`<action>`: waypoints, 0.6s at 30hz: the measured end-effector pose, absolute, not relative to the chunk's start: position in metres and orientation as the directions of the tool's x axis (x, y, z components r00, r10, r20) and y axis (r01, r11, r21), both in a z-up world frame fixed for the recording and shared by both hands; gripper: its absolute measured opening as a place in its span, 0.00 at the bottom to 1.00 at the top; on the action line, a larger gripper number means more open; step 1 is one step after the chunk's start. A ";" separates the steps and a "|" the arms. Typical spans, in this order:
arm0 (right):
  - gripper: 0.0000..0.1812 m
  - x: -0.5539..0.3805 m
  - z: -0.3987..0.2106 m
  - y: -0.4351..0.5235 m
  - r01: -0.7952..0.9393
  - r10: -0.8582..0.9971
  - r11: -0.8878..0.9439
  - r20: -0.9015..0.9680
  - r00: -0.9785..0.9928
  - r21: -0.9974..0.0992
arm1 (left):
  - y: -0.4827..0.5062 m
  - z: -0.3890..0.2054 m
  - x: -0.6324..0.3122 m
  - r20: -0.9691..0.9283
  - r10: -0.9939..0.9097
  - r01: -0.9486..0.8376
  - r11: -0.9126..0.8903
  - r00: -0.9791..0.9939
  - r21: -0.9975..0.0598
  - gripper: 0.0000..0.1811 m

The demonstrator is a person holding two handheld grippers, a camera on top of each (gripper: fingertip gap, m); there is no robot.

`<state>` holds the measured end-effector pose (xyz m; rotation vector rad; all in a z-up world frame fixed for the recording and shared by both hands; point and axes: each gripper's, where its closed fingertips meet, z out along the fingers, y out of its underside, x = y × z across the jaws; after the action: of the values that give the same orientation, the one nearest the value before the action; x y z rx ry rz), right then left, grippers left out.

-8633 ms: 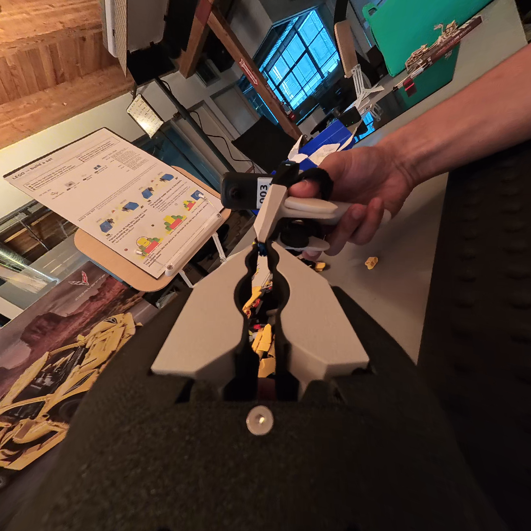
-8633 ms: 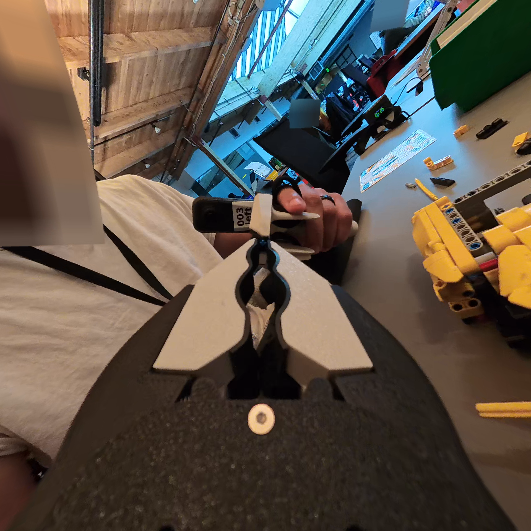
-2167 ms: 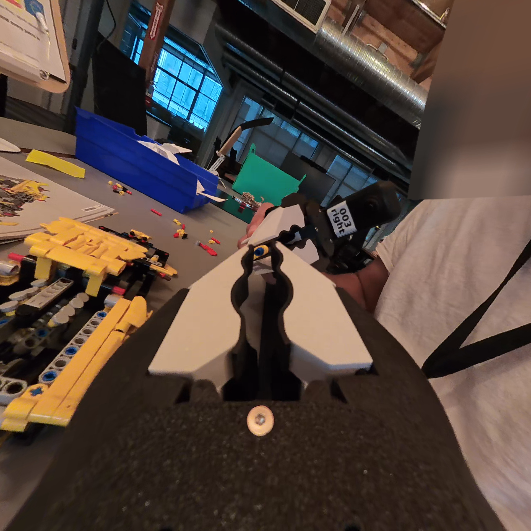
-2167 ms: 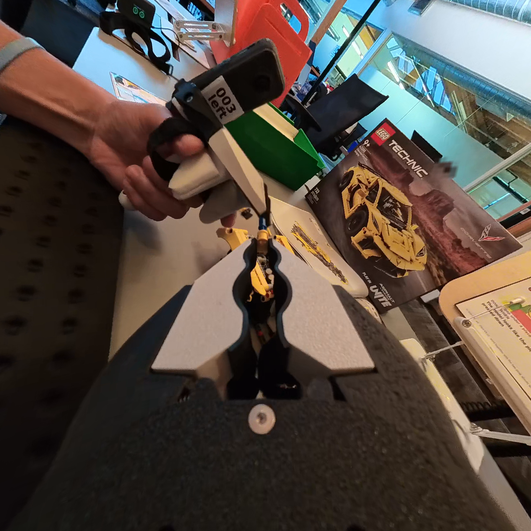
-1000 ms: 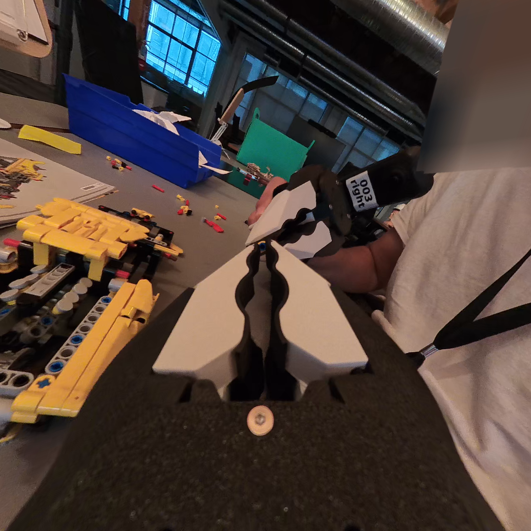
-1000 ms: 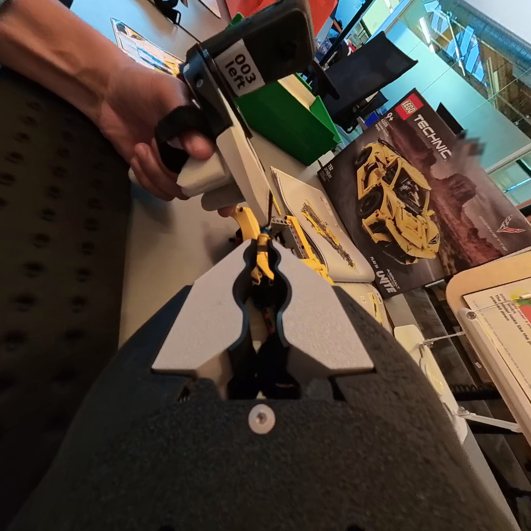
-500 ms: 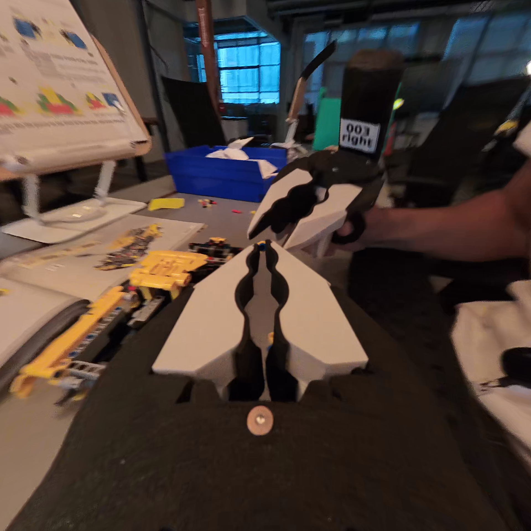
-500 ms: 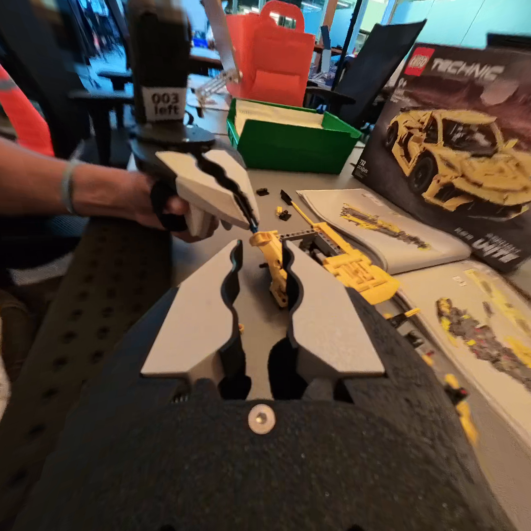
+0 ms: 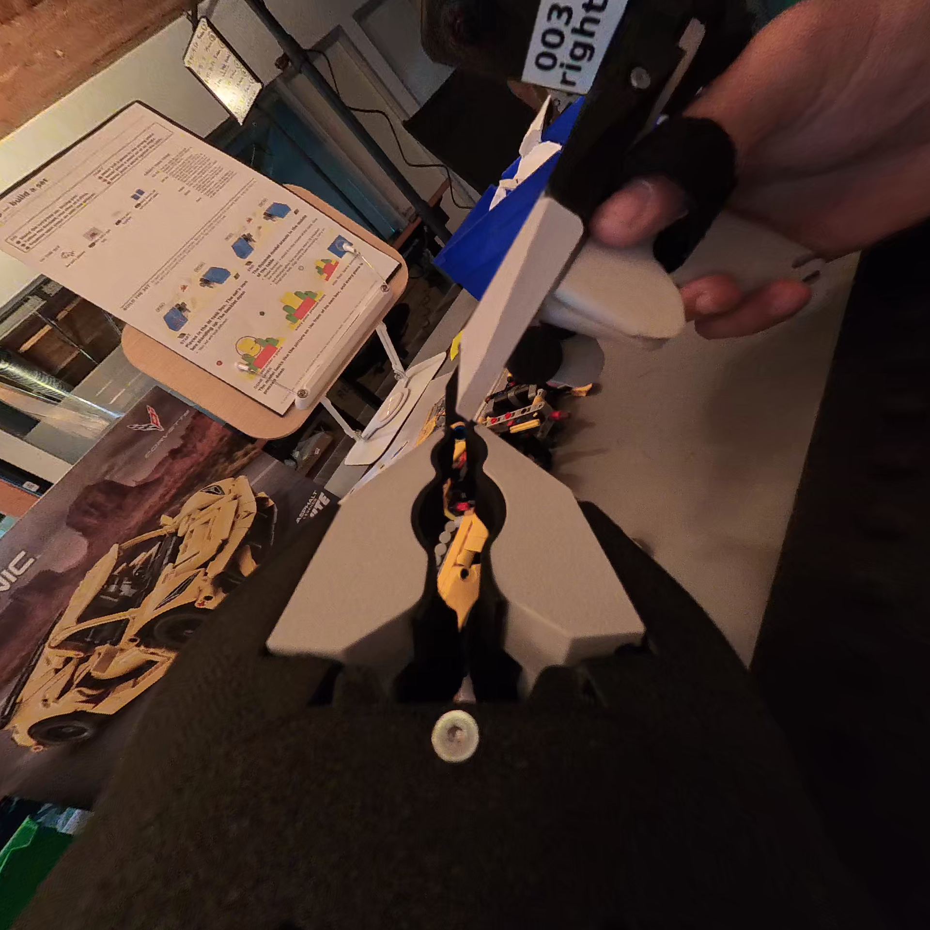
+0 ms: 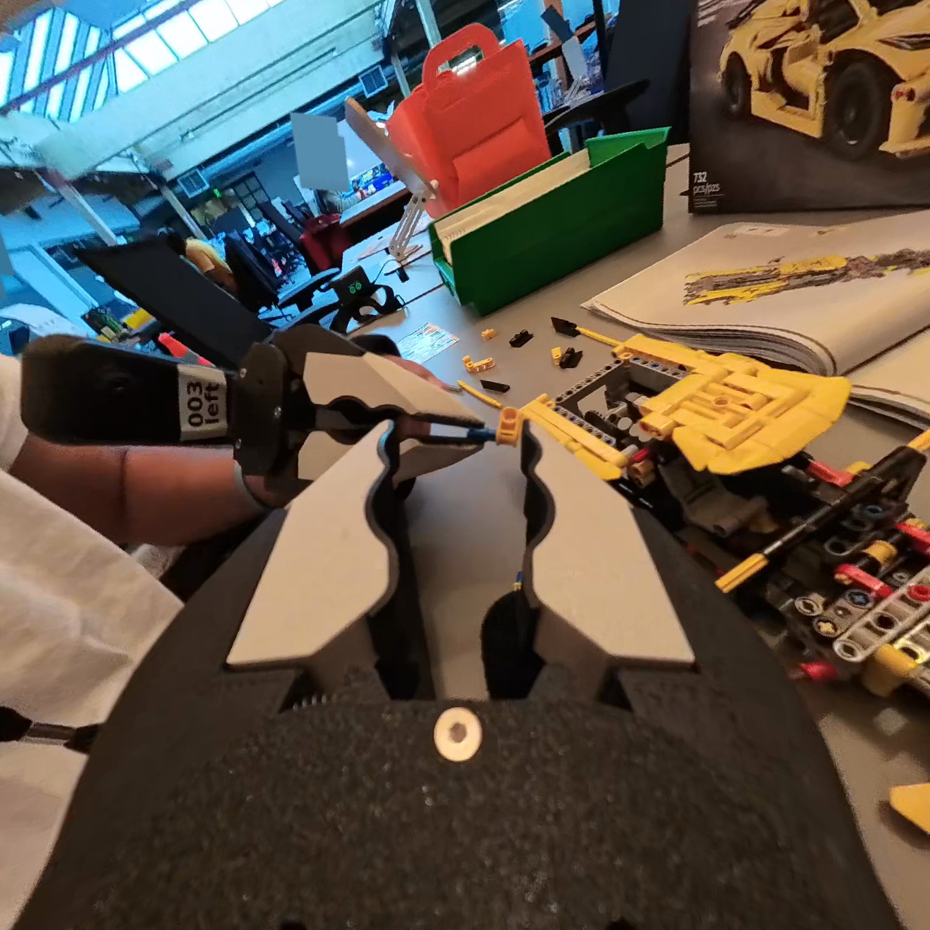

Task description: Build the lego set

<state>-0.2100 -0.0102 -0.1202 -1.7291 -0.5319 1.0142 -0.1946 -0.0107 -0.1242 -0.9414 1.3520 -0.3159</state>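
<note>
Here the left gripper (image 10: 475, 434), reaching level from mid-left, has its jaws closed on a blue pin (image 10: 478, 434) touching the yellow car model (image 10: 704, 417) at centre-right; the right gripper (image 10: 455, 433) gapes, empty.

My right gripper (image 10: 455, 435) hangs with its jaws parted over the grey table (image 10: 453, 558), while my left gripper (image 10: 470, 433) pinches a blue pin (image 10: 478, 434) against the yellow car model (image 10: 704, 417).
</note>
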 end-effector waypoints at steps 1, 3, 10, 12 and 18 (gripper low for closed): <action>0.24 -0.211 -0.122 -0.010 -0.095 0.747 -0.379 -0.365 0.555 -0.920 | -0.011 -0.124 -0.194 -0.687 -0.686 -0.313 0.615 0.242 -0.724 0.02; 0.24 -0.212 -0.126 -0.009 -0.086 0.742 -0.373 -0.352 0.570 -0.924 | -0.011 -0.126 -0.194 -0.699 -0.675 -0.326 0.622 0.236 -0.712 0.02; 0.21 -0.211 -0.129 -0.009 -0.132 0.706 -0.418 -0.413 0.575 -0.899 | -0.013 -0.129 -0.192 -0.714 -0.663 -0.334 0.636 0.224 -0.696 0.02; 0.21 -0.210 -0.128 -0.008 -0.117 0.689 -0.397 -0.380 0.617 -0.910 | -0.012 -0.129 -0.193 -0.711 -0.663 -0.337 0.630 0.235 -0.699 0.02; 0.19 -0.207 -0.129 -0.007 -0.065 0.677 -0.348 -0.299 0.672 -0.935 | -0.012 -0.132 -0.192 -0.703 -0.672 -0.351 0.616 0.232 -0.705 0.02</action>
<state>-0.2074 -0.0073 -0.1286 -1.7726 -0.4909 0.8317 -0.1918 -0.0120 -0.1320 -0.9518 1.3742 -0.2742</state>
